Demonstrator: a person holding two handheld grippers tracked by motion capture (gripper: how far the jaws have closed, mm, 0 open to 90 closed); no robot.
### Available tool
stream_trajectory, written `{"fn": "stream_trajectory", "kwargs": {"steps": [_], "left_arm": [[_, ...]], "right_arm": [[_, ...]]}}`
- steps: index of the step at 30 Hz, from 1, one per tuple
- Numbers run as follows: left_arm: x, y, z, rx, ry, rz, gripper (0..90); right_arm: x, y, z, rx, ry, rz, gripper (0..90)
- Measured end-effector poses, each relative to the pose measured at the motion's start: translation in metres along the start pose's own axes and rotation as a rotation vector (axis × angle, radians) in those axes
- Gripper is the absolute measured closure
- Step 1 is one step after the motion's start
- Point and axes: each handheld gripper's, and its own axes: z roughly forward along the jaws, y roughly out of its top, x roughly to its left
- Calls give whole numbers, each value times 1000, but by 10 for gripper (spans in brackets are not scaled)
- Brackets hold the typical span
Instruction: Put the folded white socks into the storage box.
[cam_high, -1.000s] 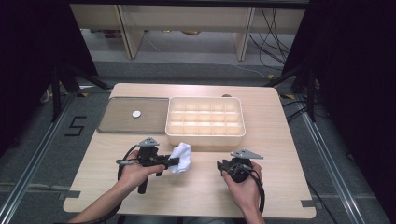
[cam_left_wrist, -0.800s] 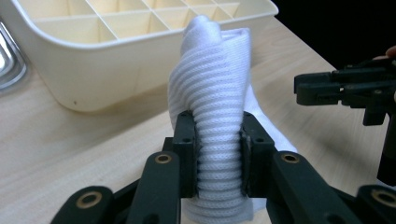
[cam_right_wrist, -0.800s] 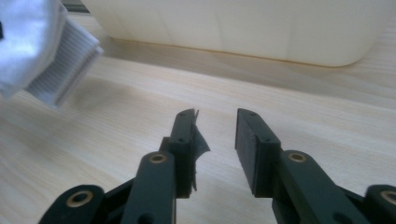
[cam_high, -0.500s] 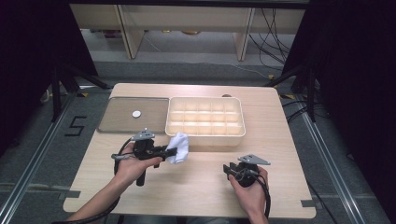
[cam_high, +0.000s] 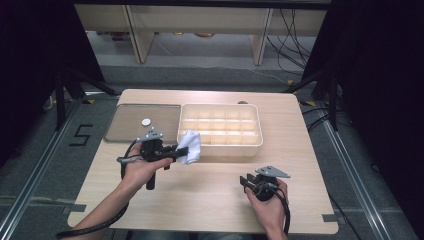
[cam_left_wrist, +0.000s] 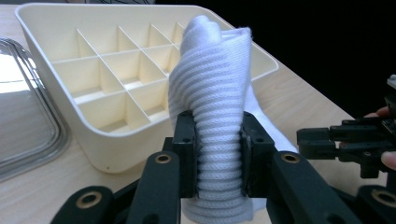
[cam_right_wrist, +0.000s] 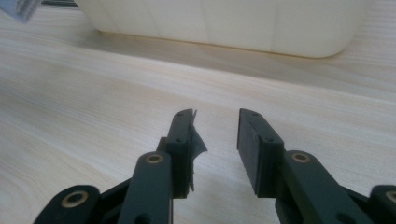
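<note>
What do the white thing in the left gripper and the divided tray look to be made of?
The white cloth looks like a soft ribbed knit, maybe a sock: rows of stitches show and it folds limply. The tray looks like cream moulded plastic, smooth with a slight sheen, thin dividers and rounded corners.

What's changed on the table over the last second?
The left gripper, shut on the white cloth, has lifted it off the tabletop towards the divided tray. The right gripper has drawn back towards the person's edge of the table, its jaws just opening with nothing between them. Tray and clear lid have not moved.
</note>
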Motion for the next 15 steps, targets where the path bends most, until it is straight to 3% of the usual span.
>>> {"fn": "stream_trajectory", "kwargs": {"steps": [8, 9, 15], "left_arm": [[6, 15, 8, -17, 32, 9, 719], [7, 17, 9, -12, 44, 15, 719], [18, 28, 20, -4, 70, 10, 719]], "right_arm": [[-1, 0, -2, 6, -5, 1, 669], [4, 0, -4, 30, -12, 47, 668], [2, 0, -3, 21, -7, 37, 667]]}}
